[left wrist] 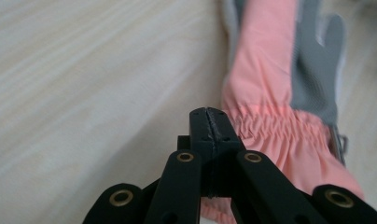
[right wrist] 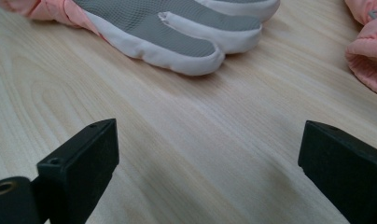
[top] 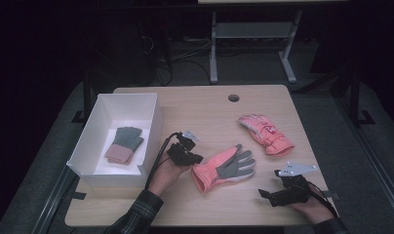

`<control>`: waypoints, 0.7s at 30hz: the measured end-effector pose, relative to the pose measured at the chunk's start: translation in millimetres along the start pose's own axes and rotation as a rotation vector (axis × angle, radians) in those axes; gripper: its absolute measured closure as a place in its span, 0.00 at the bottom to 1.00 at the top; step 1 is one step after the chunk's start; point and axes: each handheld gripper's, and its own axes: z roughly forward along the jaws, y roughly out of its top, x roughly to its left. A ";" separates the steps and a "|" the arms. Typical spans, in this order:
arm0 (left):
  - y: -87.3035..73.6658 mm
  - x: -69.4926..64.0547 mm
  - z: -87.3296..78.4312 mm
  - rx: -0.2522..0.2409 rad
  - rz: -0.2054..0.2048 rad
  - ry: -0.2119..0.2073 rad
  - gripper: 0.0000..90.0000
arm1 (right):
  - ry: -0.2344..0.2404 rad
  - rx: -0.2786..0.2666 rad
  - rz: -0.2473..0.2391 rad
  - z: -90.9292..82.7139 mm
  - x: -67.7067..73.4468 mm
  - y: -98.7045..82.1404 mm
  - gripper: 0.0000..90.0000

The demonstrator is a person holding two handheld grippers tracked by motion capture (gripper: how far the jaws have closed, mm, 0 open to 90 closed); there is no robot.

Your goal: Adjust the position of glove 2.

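Left gripper (left wrist: 209,116) (jaws pressed together, empty) nears pink glove (left wrist: 266,70) cuff; right gripper (right wrist: 210,158) gapes wide.

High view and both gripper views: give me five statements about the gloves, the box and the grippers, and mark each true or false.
1. The left gripper is shut with nothing between its jaws. True.
2. The right gripper is clamped on a glove. False: its jaws stand wide apart over bare table.
3. The white box holds a grey glove pair. True.
4. The near glove lies palm side up, grey showing. True.
5. The far glove lies inside the box. False: it lies on the table, right of the near glove.
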 end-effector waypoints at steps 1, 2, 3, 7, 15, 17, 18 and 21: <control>-2.9 -3.8 -1.4 -0.004 -0.002 -0.008 1.00 | 0.001 0.001 0.001 0.1 0.4 0.1 0.05; -4.6 -6.0 -2.2 -0.007 -0.002 -0.013 1.00 | 0.000 0.001 -0.002 0.4 0.8 0.3 0.05; -9.2 -10.7 -5.9 -0.008 0.005 -0.030 1.00 | 0.000 0.001 -0.001 0.5 0.8 0.3 0.05; -16.8 -19.5 -11.0 0.007 0.028 -0.066 1.00 | -0.001 0.002 0.001 0.9 1.0 0.1 0.05; -19.9 -39.7 -5.9 0.024 0.074 -0.129 1.00 | -0.002 0.003 0.000 1.1 1.4 0.3 0.05; -18.6 -45.5 -2.8 0.031 0.089 -0.140 1.00 | -0.003 0.006 -0.005 1.0 1.5 0.5 0.05; -17.8 -48.0 -1.4 0.037 0.100 -0.148 1.00 | -0.002 0.005 -0.001 1.2 1.8 0.6 0.05; -15.3 -56.0 4.0 0.033 0.111 -0.171 1.00 | -0.001 0.004 -0.002 1.5 1.7 0.3 0.05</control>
